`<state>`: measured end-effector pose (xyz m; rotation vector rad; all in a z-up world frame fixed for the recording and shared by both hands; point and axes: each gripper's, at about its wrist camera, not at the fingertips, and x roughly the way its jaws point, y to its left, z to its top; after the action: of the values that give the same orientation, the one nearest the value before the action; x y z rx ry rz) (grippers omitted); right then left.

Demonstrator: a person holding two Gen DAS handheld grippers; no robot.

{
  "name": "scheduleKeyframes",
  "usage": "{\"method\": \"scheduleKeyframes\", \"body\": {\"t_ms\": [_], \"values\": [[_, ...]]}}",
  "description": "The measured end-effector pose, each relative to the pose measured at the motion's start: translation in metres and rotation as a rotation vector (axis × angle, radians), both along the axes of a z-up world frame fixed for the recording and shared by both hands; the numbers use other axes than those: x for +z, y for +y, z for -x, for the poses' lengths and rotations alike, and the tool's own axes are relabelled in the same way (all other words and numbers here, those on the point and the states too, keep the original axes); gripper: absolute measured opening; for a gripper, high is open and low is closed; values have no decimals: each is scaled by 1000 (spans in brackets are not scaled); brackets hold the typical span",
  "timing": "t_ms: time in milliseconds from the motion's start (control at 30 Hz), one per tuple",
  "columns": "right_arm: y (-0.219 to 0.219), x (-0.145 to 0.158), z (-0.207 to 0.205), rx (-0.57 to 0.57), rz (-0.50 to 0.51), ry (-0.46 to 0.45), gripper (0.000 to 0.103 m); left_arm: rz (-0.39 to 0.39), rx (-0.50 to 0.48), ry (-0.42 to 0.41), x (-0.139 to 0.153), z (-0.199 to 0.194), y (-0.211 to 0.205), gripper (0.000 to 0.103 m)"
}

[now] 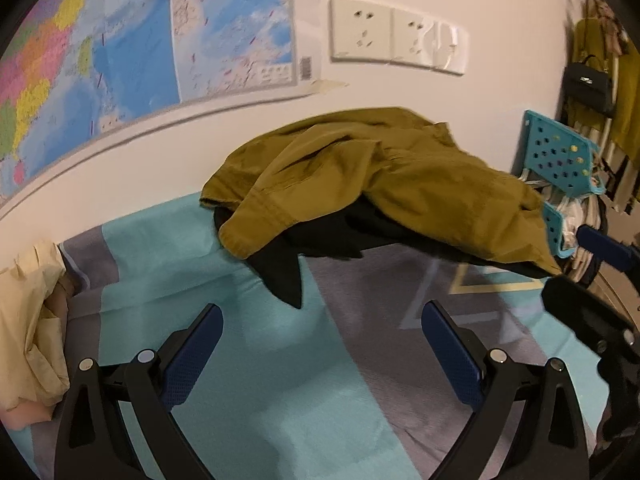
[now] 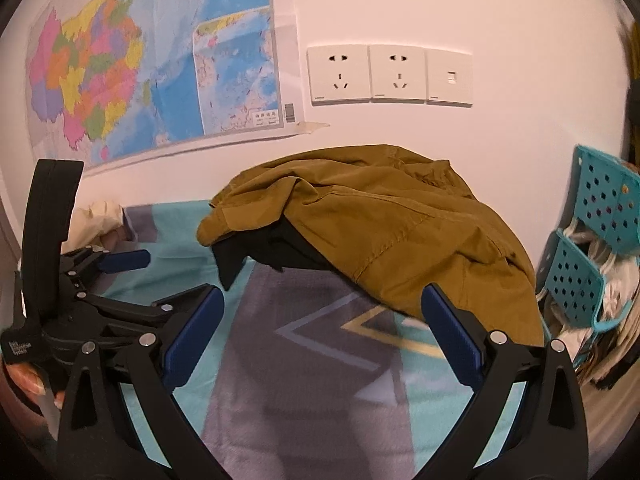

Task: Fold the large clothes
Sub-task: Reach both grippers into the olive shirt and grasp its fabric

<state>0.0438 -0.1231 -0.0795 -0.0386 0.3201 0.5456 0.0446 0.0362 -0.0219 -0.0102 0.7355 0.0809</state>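
An olive-brown jacket [image 1: 380, 176] lies crumpled in a heap on a black garment [image 1: 280, 276] against the wall, on a teal and grey bedsheet [image 1: 248, 360]. It also shows in the right wrist view [image 2: 392, 232], with the black garment [image 2: 256, 248] under it. My left gripper [image 1: 320, 344] is open and empty, a short way in front of the heap. My right gripper [image 2: 320, 328] is open and empty, its right finger close to the jacket's hem. The left gripper [image 2: 120, 260] shows at the left of the right wrist view.
A cream garment [image 1: 28, 320] lies bunched at the left. A teal perforated basket [image 2: 600, 240] with laundry stands at the right edge of the bed. A wall map [image 2: 140, 60] and sockets [image 2: 388, 76] are on the wall behind.
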Motion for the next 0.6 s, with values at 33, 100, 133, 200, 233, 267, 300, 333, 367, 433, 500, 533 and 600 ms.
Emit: {"method": "scheduleKeyframes", "body": {"t_ms": [33, 100, 133, 200, 233, 267, 300, 333, 367, 433, 500, 533, 600], "values": [[5, 1, -8, -4, 23, -10, 97, 3, 6, 4, -2, -3, 3, 96], [13, 2, -24, -14, 66, -12, 97, 2, 34, 21, -6, -11, 11, 96], [16, 2, -32, -14, 83, -11, 97, 4, 51, 27, -9, -16, 18, 96], [31, 4, -55, -23, 149, -21, 97, 9, 80, 42, -13, -22, 28, 96], [39, 5, -66, -22, 182, -27, 97, 16, 95, 46, -15, -25, 35, 96], [45, 5, -75, -31, 205, -39, 96, 16, 110, 49, -16, -27, 40, 96], [51, 6, -84, -33, 228, -51, 96, 16, 123, 52, -17, -28, 45, 96], [58, 6, -92, -22, 253, -55, 96, 18, 133, 53, -18, -30, 50, 96], [71, 5, -106, -20, 300, -58, 96, 19, 142, 55, -18, -31, 54, 96], [82, 3, -120, 4, 335, -50, 95, 19, 154, 56, -19, -33, 61, 96], [93, 0, -134, 8, 373, -48, 82, 20, 161, 60, -21, -35, 65, 96], [94, 0, -138, 24, 382, -28, 73, 23, 162, 66, -22, -36, 67, 96], [87, 4, -138, 52, 369, -12, 23, 24, 165, 73, -25, -37, 71, 96]]}}
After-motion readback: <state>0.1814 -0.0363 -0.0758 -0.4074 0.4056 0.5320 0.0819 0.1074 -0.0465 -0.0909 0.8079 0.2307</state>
